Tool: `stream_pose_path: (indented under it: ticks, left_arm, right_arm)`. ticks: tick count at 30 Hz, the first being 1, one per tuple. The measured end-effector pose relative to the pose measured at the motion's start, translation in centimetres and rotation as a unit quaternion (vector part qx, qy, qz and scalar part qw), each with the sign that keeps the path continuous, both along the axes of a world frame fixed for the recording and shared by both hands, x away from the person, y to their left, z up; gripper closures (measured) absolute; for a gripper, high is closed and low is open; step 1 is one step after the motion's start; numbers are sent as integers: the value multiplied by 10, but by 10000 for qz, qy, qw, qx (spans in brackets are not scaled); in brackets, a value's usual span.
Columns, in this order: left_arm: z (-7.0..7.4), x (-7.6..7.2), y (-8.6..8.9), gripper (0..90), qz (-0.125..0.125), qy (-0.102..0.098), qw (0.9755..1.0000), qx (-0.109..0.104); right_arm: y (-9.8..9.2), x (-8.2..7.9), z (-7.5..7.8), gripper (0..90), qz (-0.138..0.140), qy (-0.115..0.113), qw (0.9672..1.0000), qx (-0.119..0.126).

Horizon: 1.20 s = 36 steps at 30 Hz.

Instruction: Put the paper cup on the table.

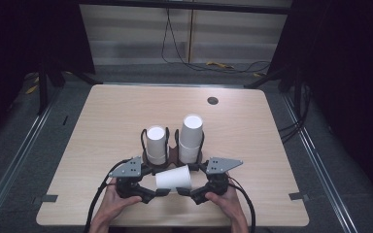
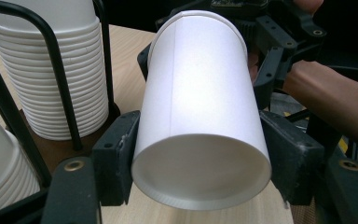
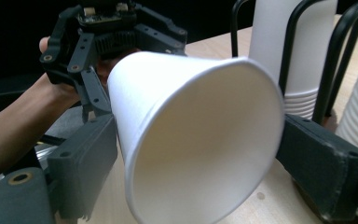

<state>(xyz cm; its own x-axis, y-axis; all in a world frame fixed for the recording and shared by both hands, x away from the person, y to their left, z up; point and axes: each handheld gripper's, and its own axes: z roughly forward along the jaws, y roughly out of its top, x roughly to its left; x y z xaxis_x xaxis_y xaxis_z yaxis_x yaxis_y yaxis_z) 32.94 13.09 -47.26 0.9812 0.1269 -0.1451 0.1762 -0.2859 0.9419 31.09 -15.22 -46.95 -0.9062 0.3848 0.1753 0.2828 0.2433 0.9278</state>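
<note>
A white paper cup [image 1: 173, 178] lies on its side above the table's near edge, held between both grippers. My left gripper [image 1: 159, 192] is shut on its closed base end; in the left gripper view the black jaws press both sides of the cup [image 2: 200, 116]. My right gripper [image 1: 187, 192] is shut on the open mouth end, and the rim of the cup [image 3: 196, 140] looks squeezed slightly oval between the pads. Each gripper view shows the other gripper behind the cup: the right one [image 2: 279, 42] and the left one [image 3: 107, 32].
Just beyond the cup, a black wire holder on a brown base [image 1: 172, 155] carries two stacks of white cups, a shorter left stack [image 1: 156, 143] and a taller right stack [image 1: 191, 136]. The wooden table [image 1: 116, 111] has a round cable hole [image 1: 212, 100] at the back right.
</note>
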Motion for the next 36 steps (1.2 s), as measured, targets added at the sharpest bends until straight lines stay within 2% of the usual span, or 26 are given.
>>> stream_pose_path:
  ticks: [6, 7, 10, 12, 15, 20, 26, 36]
  left_arm:
    - [0, 0, -1, 337, -31, 29, 10000, -18]
    - [0, 1, 0, 337, -59, 47, 10000, 42]
    - [-2, 3, -1, 332, -79, 121, 9999, -36]
    - [-1, 2, -2, 322, -51, 57, 10000, 17]
    - [-1, 3, -2, 301, -3, 55, 10000, 30]
    - [-2, 4, -3, 278, -22, 110, 9999, 87]
    - [-3, 5, -5, 244, 52, 134, 9999, -18]
    - [-3, 5, -5, 155, 251, 69, 9996, 123]
  right_arm:
    - [-1, 4, -2, 143, 173, 109, 9997, 108]
    - [-1, 4, -1, 148, 176, 111, 9997, 116]
    - [-4, 5, 0, 172, 209, 153, 9996, 111]
    - [-5, 5, 1, 187, 219, 165, 9995, 181]
    - [-7, 4, 2, 211, 215, 151, 9993, 258]
    - [-8, 3, 3, 232, 226, 166, 9993, 255]
    - [-10, 2, 4, 251, 218, 181, 9990, 347]
    - [-10, 1, 5, 260, 134, 153, 9992, 358]
